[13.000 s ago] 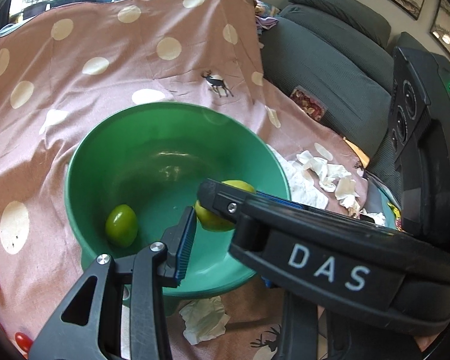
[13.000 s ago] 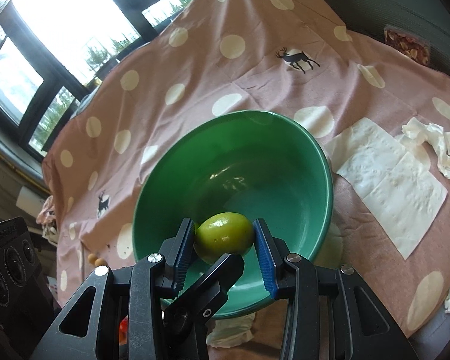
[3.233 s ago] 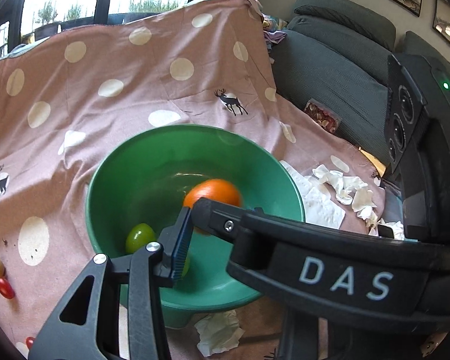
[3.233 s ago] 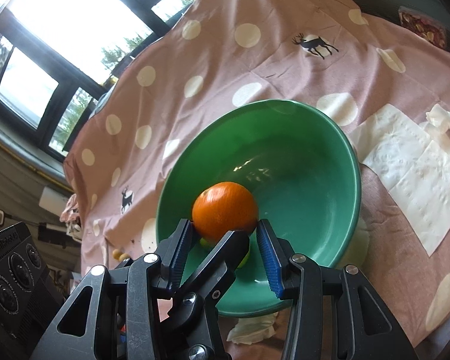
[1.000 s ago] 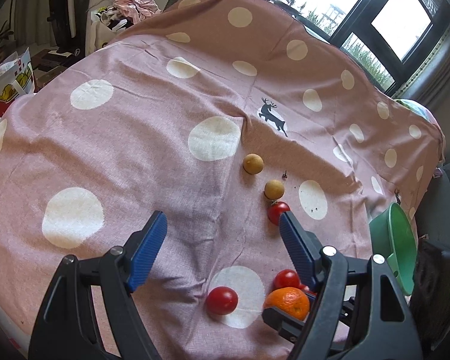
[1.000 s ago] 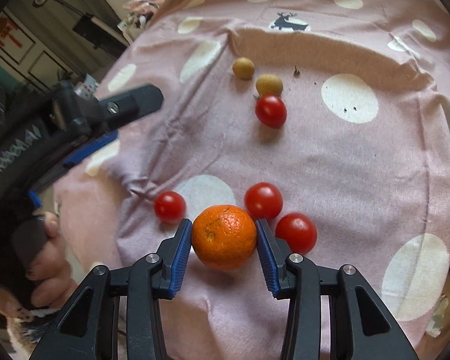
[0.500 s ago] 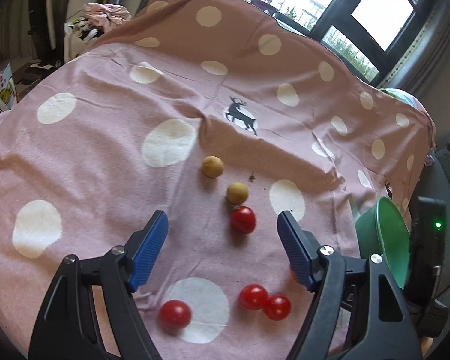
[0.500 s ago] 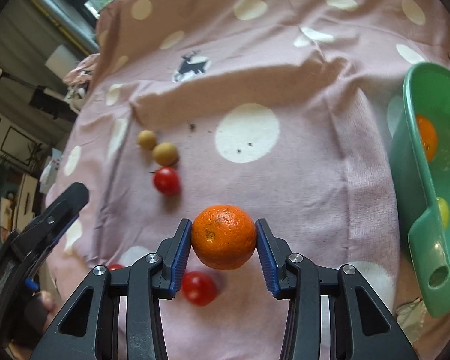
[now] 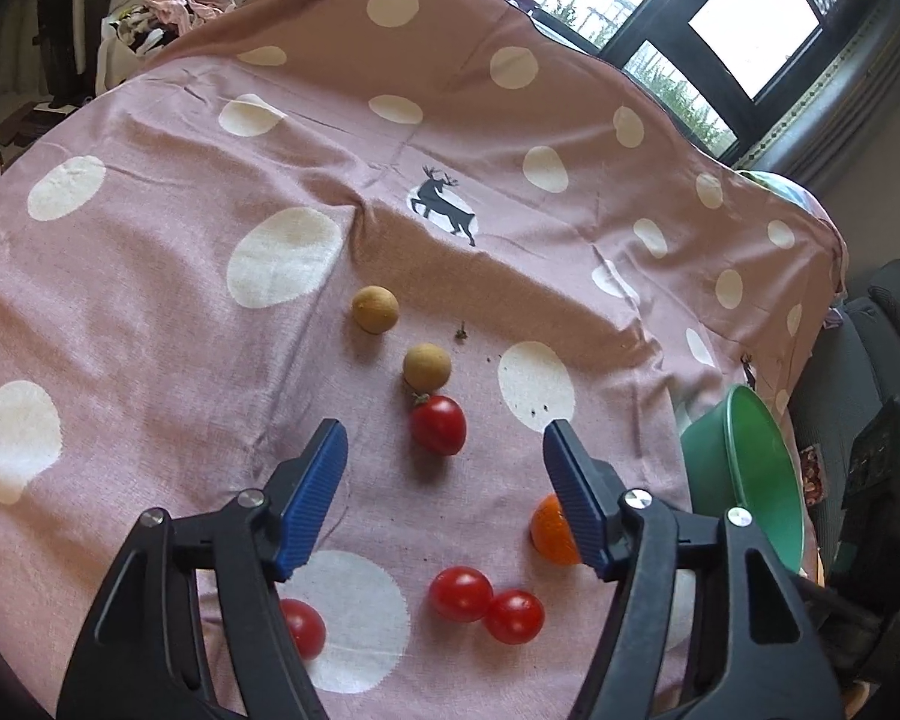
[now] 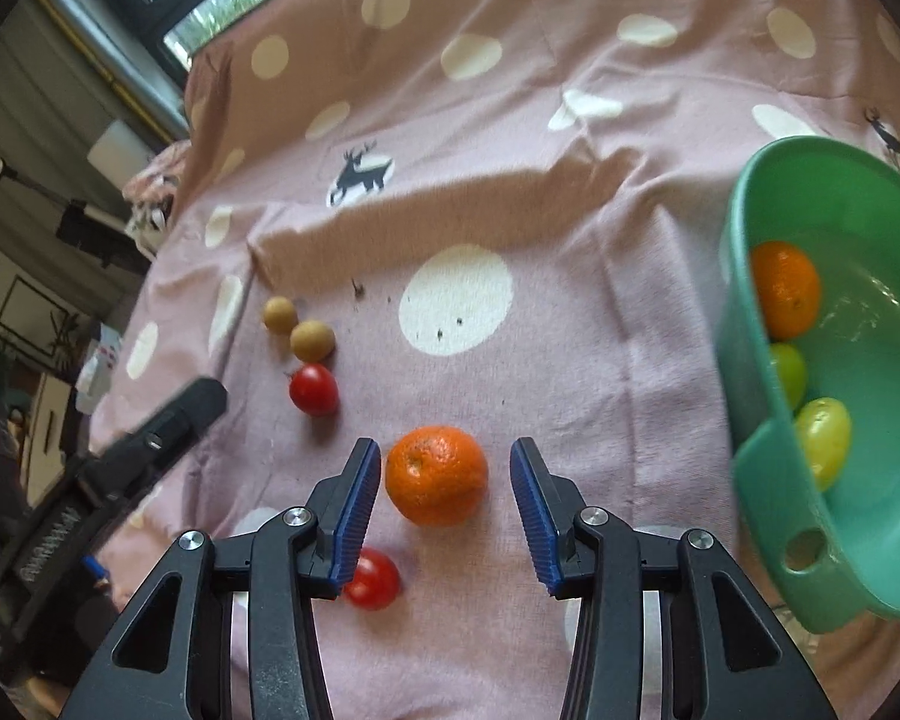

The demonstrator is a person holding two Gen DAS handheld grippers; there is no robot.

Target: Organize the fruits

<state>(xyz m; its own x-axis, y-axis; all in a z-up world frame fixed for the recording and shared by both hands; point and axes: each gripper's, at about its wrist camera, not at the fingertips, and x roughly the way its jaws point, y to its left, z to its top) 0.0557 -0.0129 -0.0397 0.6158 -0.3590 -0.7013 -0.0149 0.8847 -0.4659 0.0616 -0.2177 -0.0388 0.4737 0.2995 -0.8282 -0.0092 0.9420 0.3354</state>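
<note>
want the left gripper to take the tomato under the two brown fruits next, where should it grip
Grip the tomato across its widest middle, coming straight down with the left gripper. It is round, so any pair of sides holds; set the pads left and right, since the brown fruit crowds its far side.

My right tool (image 10: 445, 507) straddles the orange (image 10: 437, 474), gaps on both sides. A tomato (image 10: 371, 578) crowds its left finger; bare cloth (image 10: 600, 372) leads to the green bowl (image 10: 768, 468), whose near wall blocks.
</note>
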